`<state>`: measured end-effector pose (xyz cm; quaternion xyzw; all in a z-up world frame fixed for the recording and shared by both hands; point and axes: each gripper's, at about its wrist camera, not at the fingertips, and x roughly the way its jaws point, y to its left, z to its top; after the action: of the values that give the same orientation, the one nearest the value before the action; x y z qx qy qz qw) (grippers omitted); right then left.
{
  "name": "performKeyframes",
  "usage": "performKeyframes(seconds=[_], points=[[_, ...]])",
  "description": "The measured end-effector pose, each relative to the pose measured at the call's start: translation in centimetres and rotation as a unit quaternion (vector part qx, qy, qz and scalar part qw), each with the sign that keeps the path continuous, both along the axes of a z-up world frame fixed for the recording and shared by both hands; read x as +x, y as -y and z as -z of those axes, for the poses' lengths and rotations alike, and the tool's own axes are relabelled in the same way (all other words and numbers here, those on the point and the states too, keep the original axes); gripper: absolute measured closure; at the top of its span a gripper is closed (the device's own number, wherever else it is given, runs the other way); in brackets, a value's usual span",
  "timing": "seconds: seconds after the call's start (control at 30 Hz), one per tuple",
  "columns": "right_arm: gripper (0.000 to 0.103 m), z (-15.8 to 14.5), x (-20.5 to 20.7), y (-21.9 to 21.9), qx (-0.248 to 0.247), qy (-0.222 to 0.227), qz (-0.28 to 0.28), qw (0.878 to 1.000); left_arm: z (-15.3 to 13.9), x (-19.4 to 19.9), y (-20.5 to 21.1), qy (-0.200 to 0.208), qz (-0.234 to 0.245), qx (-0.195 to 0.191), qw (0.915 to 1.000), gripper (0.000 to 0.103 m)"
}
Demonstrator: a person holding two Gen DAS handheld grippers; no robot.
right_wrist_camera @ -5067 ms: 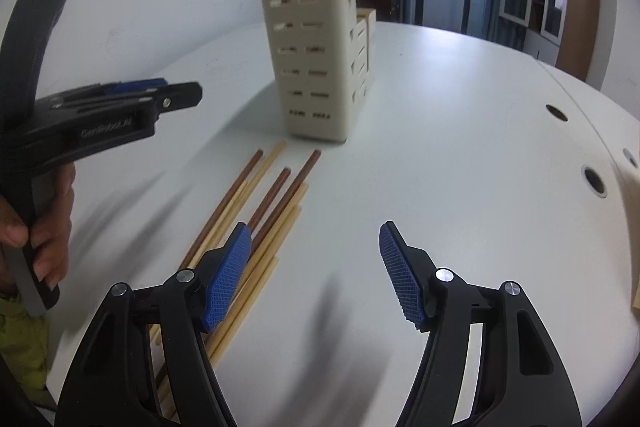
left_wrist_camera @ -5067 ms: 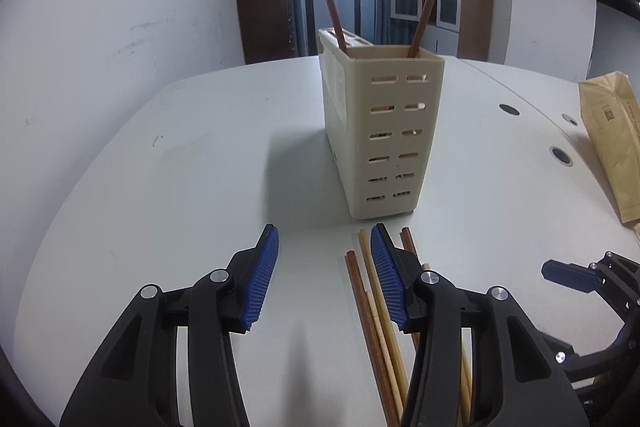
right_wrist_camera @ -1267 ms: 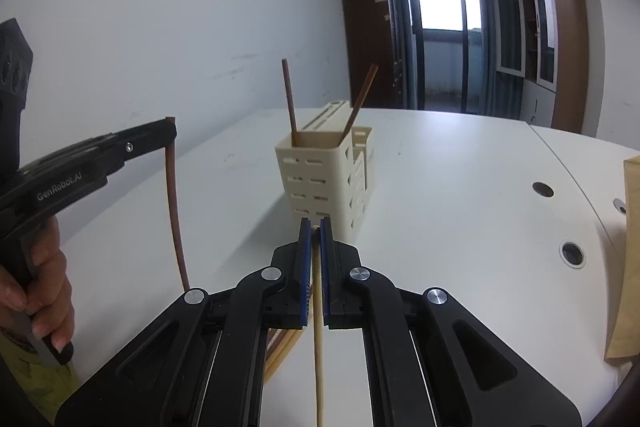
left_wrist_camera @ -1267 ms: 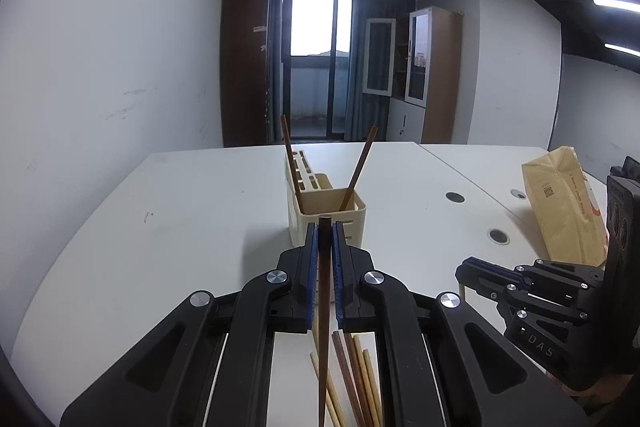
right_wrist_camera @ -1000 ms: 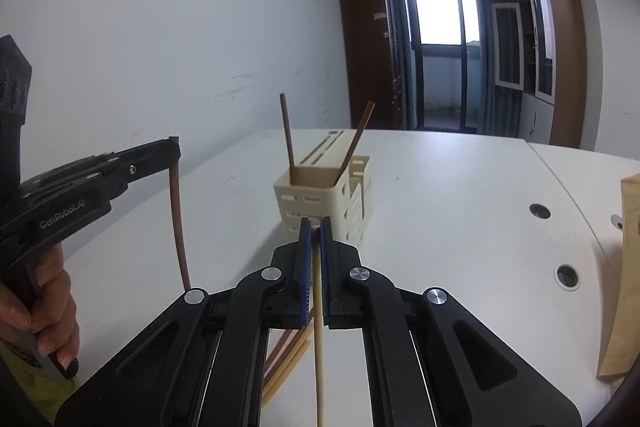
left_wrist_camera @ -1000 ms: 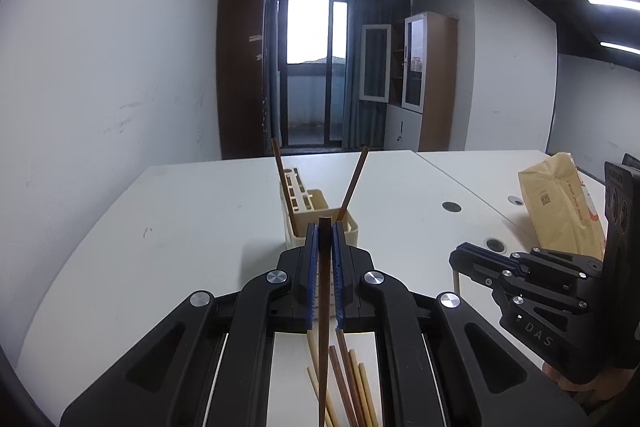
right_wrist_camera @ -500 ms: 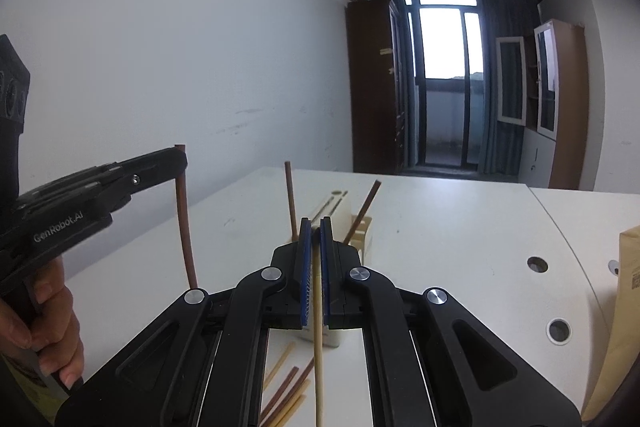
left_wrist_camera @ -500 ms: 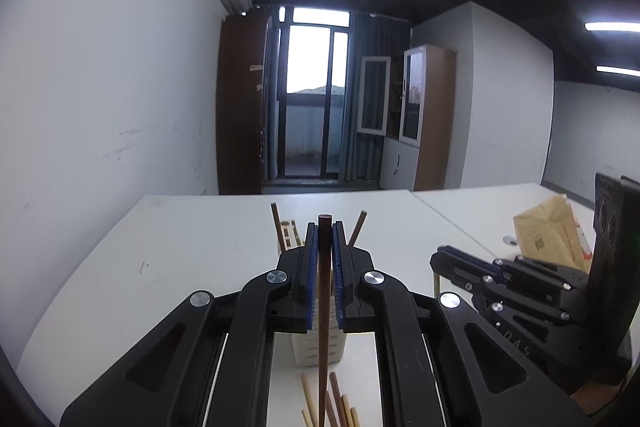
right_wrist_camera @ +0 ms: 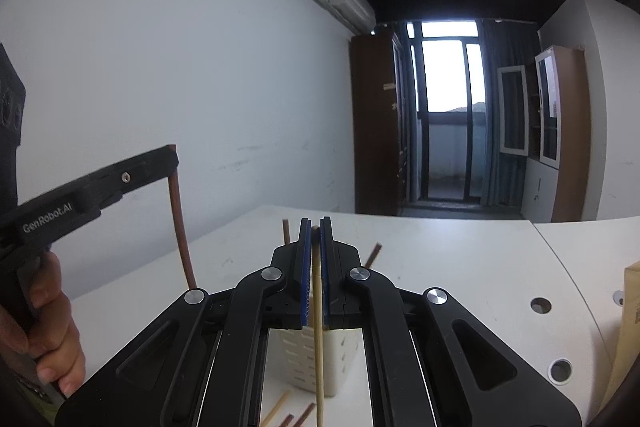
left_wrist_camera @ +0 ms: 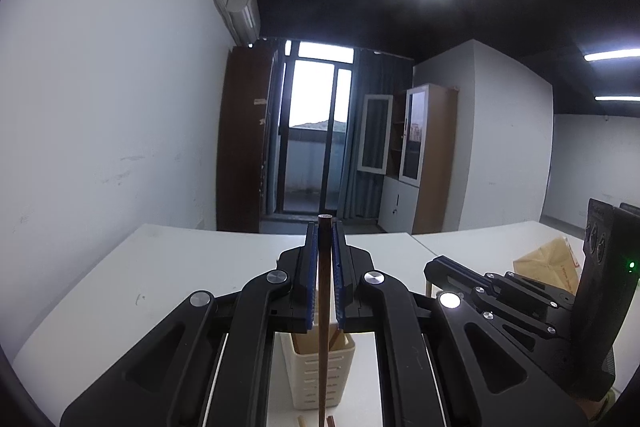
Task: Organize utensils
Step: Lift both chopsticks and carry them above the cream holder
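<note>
Both chopsticks have been lifted higher above the cream utensil holder (left_wrist_camera: 318, 367) — dark chopstick (left_wrist_camera: 323, 307) clamped in the left gripper (left_wrist_camera: 324, 227), pale chopstick (right_wrist_camera: 318, 327) in the right gripper (right_wrist_camera: 315, 223).

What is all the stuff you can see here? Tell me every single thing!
Dark chopstick: one, dark brown, hanging down from the left gripper.
Light chopstick: one, pale wood, hanging down from the right gripper.
Holder: one, cream, slotted, on the table below both grippers, two brown sticks inside.
Loose chopsticks: a few ends showing, brown and pale, on the table by the holder.
Table: white, with round holes.
Paper bag: one, tan, far right.
Left gripper: black, blue pads, shut.
Right gripper: same, shut.
Hand: one, gripping the left handle.
</note>
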<state>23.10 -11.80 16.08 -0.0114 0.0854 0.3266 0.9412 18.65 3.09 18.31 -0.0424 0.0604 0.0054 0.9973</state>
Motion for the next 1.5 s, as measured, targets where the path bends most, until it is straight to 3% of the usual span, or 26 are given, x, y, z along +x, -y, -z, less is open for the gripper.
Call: performKeyframes(seconds=[0.17,0.67,0.93,1.23,1.5], points=[[0.098,-0.3,1.0,-0.7,0.016,0.017,0.003,1.0,-0.4,0.8,-0.2,0.019,-0.01,0.013,0.9997,0.097],[0.098,-1.9,3.8,-0.5,0.09,0.072,-0.028,0.993,-2.2,2.2,-1.3,0.089,-0.015,-0.001,0.9959,0.097],[0.098,-2.2,6.1,-1.1,0.103,0.064,-0.03,0.992,-2.3,3.8,-1.4,0.104,-0.013,-0.01,0.9945,0.097],[0.098,-0.1,8.3,-2.2,0.075,0.033,-0.033,0.996,-0.8,7.1,-0.9,0.067,-0.029,0.002,0.9973,0.097],[0.098,1.8,7.5,-2.7,0.043,0.018,-0.019,0.999,0.7,8.0,-1.0,0.033,-0.035,0.011,0.9988,0.096]])
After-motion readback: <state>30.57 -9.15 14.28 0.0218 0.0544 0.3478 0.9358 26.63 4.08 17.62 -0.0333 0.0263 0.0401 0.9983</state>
